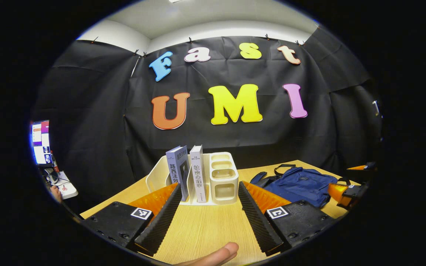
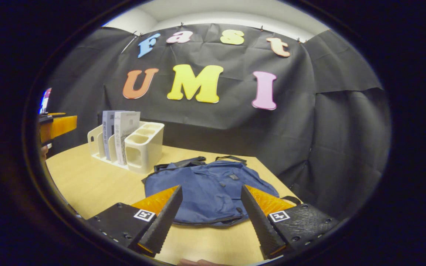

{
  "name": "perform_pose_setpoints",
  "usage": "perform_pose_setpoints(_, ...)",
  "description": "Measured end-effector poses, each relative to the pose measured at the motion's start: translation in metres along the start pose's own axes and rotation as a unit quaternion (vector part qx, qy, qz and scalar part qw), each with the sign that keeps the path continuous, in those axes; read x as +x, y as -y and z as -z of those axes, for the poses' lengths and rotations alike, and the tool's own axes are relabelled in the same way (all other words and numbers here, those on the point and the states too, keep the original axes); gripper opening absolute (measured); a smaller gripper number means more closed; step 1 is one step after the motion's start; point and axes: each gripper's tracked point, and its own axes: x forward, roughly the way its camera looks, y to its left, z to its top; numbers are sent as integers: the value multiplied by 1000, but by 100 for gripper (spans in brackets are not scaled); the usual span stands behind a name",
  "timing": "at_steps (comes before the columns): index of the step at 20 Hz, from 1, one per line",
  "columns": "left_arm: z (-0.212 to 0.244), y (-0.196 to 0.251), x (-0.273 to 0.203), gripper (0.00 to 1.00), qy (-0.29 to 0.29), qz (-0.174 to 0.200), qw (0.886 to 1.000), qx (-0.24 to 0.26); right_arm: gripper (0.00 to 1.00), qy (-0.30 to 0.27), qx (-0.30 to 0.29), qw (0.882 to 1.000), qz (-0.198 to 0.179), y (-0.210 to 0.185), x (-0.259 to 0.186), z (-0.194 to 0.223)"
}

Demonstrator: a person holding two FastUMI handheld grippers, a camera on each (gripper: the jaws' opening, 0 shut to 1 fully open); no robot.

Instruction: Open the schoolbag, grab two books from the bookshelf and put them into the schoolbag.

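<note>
The left gripper (image 1: 209,188) was spread wide and empty, aimed at two books (image 1: 188,173) upright in the bookshelf (image 1: 223,177) at frame centre. The right gripper (image 2: 210,192), likewise open, hovered over the flat schoolbag (image 2: 207,188) at lower centre on the table (image 2: 91,184).

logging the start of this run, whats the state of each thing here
schoolbag: flat on the table, looks closed
two books: upright in the bookshelf
left gripper: open, holding nothing
right gripper: open, holding nothing
</note>
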Motion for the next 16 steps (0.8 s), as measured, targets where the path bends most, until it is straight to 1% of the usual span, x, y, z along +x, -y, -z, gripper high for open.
perform_pose_setpoints(1,-1,-4,-1,96,1,0,1000,-3,99,-7,-3,1000,-7,-9,5,2)
perform_pose_setpoints(4,-4,-15,-1,96,2,-3,1000,-12,99,-23,-15,999,-31,-41,21,5)
perform_pose_setpoints(5,-5,-19,0,96,4,-5,1000,-14,96,-28,-20,999,-35,-50,26,5)
perform_pose_setpoints(9,-3,-35,4,96,-1,-12,1000,-22,96,-51,-51,996,-46,-91,51,14)
perform_pose_setpoints(12,0,-42,6,96,-4,-8,1000,-22,96,-70,-90,993,-39,-117,70,26)
perform_pose_setpoints(16,3,-50,12,96,-9,-8,1000,-24,95,-95,-149,984,-10,-141,89,49)
